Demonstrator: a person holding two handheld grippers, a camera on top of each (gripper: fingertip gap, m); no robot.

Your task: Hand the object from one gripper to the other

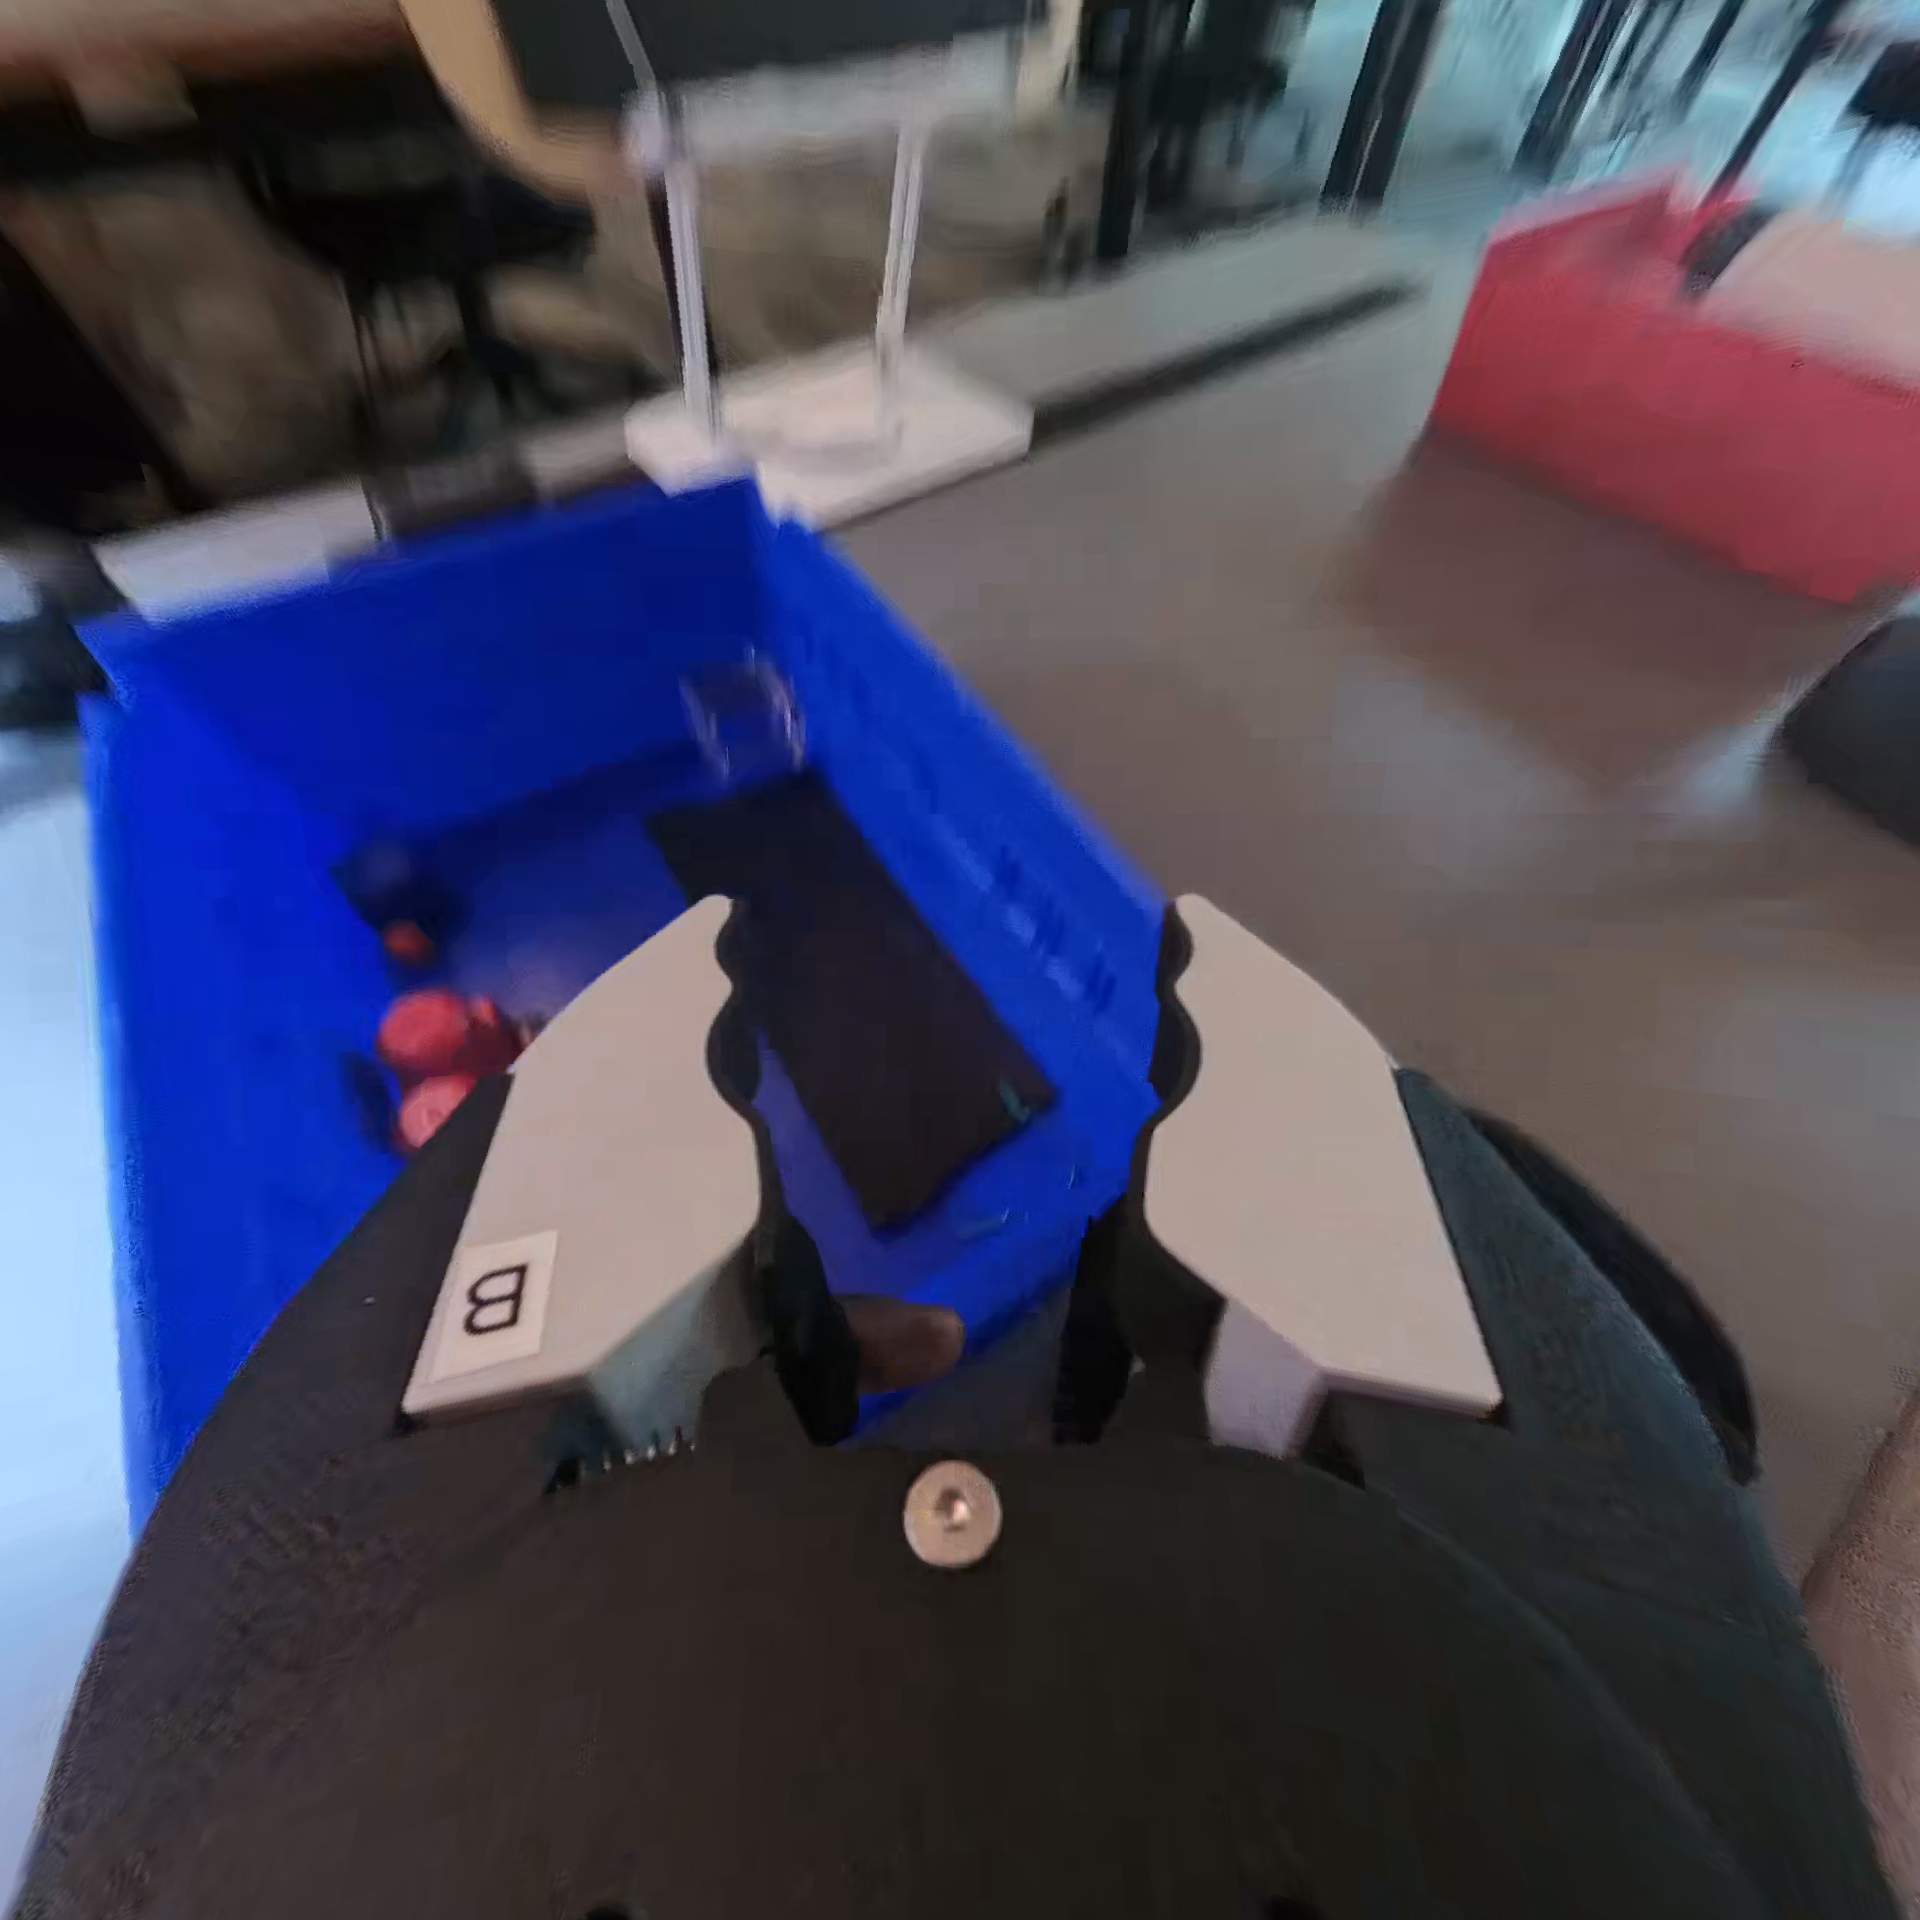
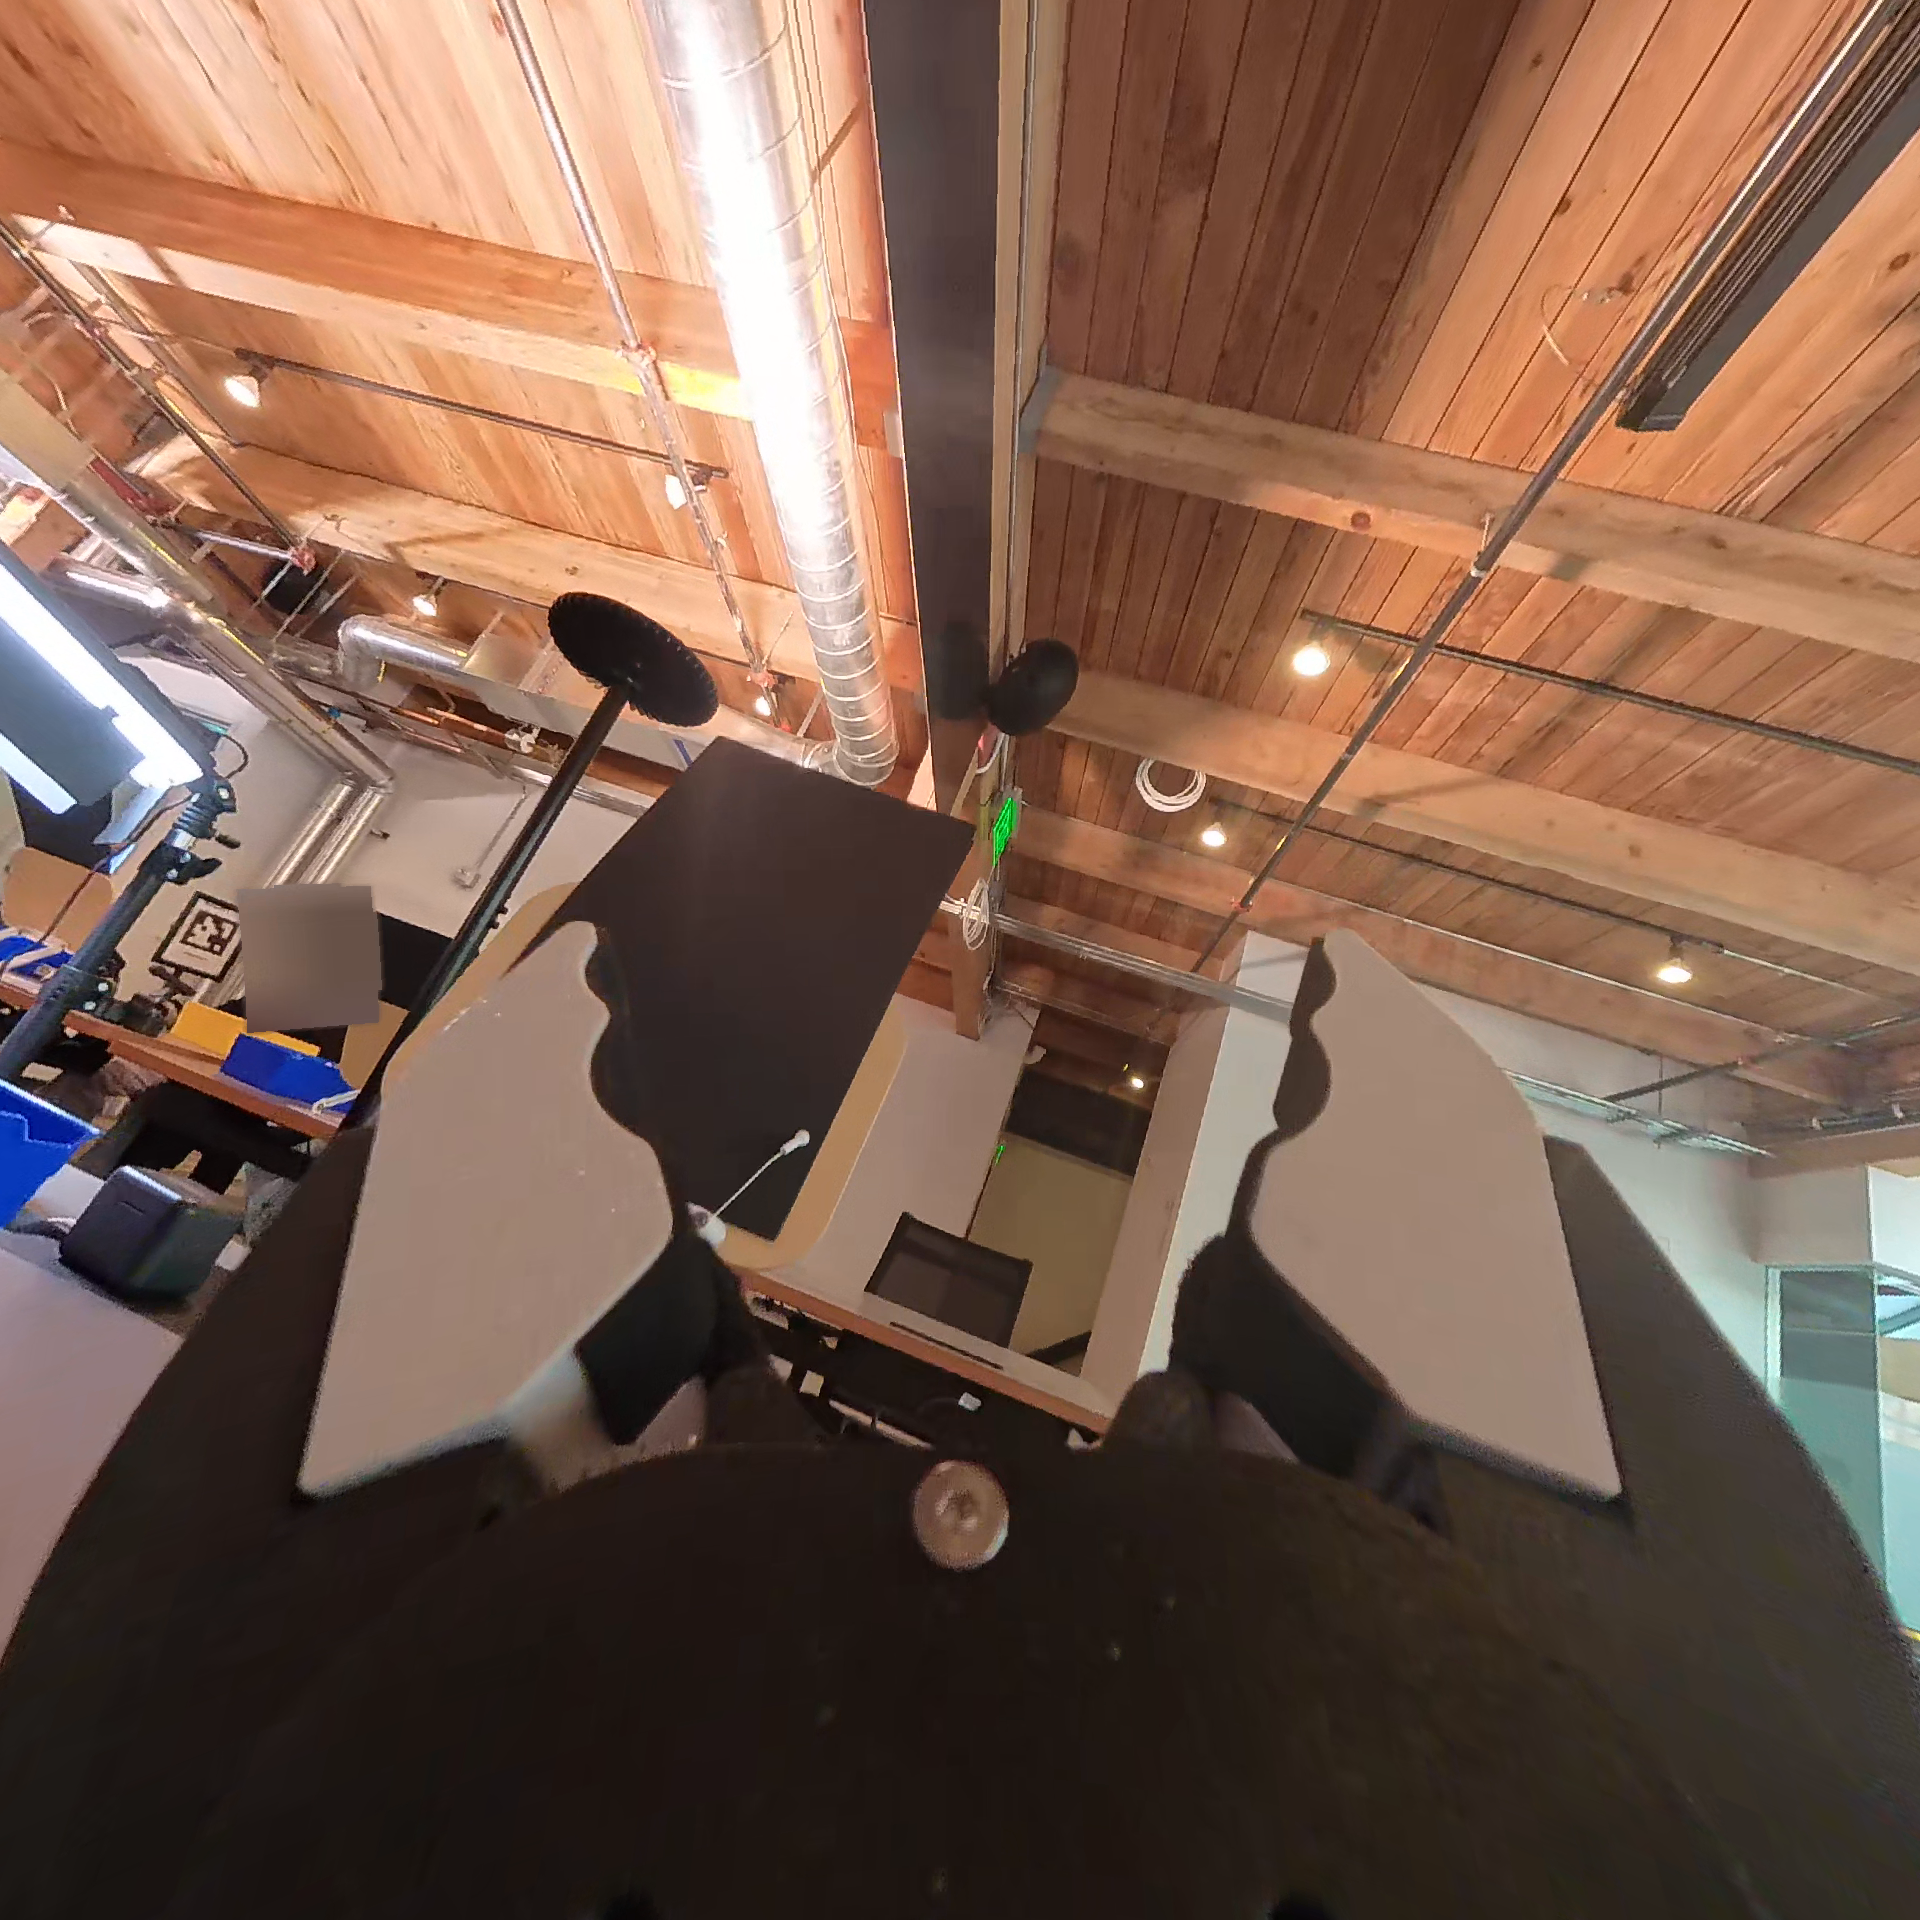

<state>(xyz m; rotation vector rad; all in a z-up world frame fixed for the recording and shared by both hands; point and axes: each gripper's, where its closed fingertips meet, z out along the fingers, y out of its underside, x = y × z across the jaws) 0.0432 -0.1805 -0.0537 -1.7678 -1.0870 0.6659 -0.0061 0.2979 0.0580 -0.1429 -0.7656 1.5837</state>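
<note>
Blue bin point(image 1: 436, 727), dark flat slab point(image 1: 862, 997) inside, long axis front-to-back

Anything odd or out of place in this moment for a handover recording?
Yes: the right gripper points up at the wooden ceiling, open and empty, away from any object. The left gripper, also open and empty, hangs over the blue bin in a motion-blurred view.
</note>
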